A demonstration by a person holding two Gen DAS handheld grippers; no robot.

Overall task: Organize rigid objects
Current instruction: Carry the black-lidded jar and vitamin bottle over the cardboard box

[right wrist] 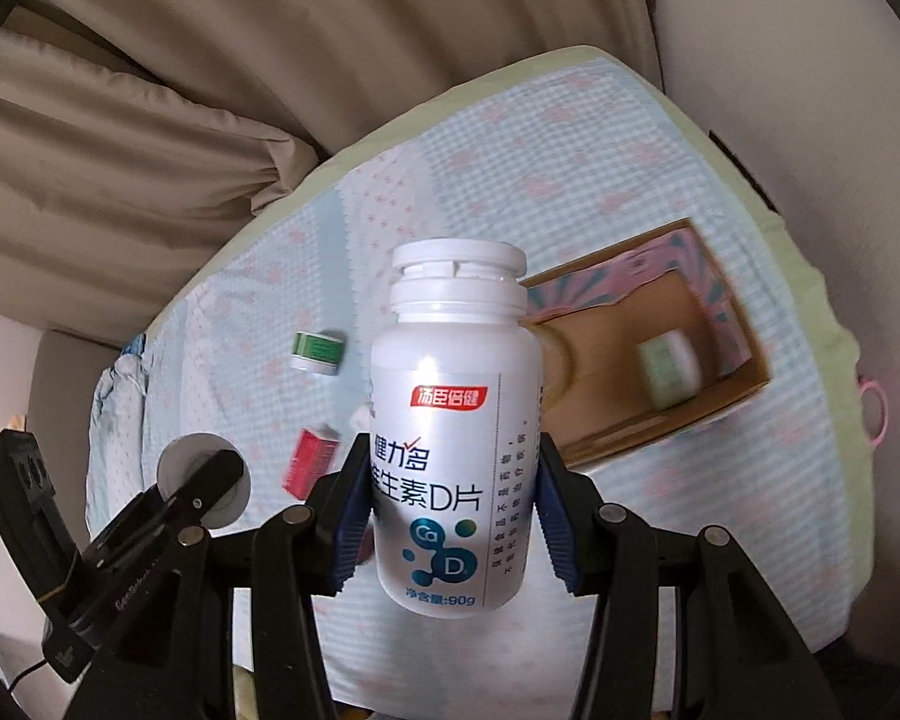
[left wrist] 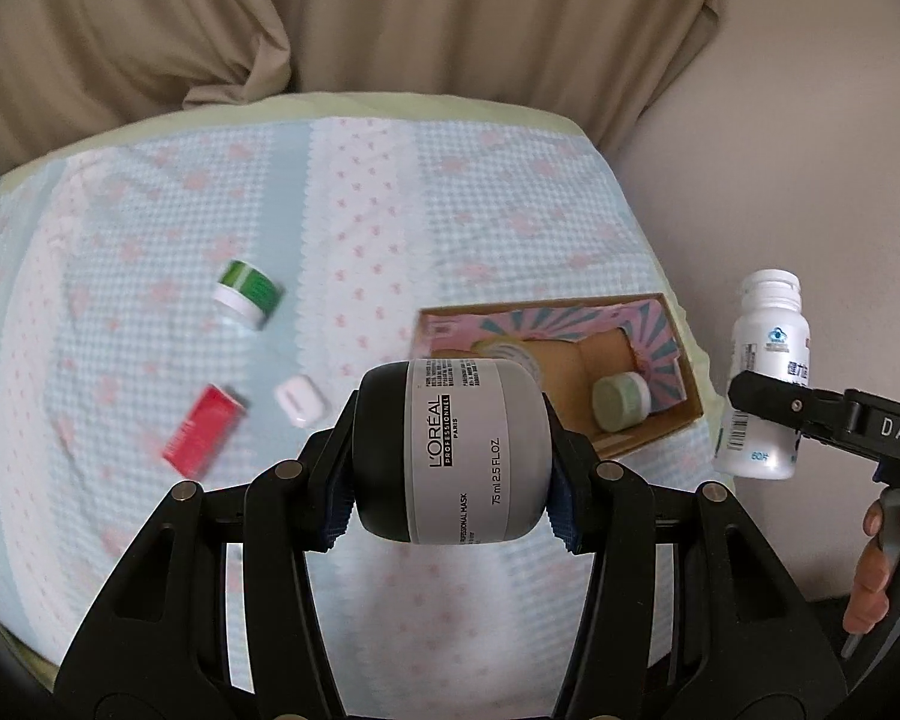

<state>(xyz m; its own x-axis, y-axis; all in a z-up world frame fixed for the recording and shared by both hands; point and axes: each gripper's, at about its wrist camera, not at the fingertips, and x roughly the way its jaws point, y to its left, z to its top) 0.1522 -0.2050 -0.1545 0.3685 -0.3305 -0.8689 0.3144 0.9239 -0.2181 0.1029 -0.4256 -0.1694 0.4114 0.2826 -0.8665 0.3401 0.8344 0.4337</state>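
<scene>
the left gripper [left wrist: 450, 450] pinches a grey hair-mask jar [left wrist: 450, 450] sideways between its blue pads, black lid toward 9 o'clock and base toward 3 o'clock, the jar raised off the bed at the centre of the left wrist view. the right gripper [right wrist: 450, 498] pinches a white supplement bottle [right wrist: 450, 450] upright at its lower body, cap toward 12 o'clock, also lifted clear of the bed; in the left wrist view this same bottle hangs at 3 o'clock, with a hand [left wrist: 882, 558] on the handle at about 4 o'clock. below lies a blue-and-white bedspread [left wrist: 390, 192] with pink marks. an open cardboard box [left wrist: 684, 360] with a pink patterned lining sits on it at about 2 o'clock from the jar, near the bed's right edge, and holds a pale green jar [left wrist: 621, 399] lying inside near its lower right end; something round and pale sits in the box behind the grey jar, too hidden to tell. loose on the bedspread, well apart from the box, are a green-and-white striped jar [left wrist: 247, 294] at about 10 o'clock, a small white case [left wrist: 300, 401] just left of the left gripper's finger, and a red box [left wrist: 205, 429] at 9 o'clock. beige curtains [left wrist: 390, 18] hang beyond the bed at 12 o'clock.
</scene>
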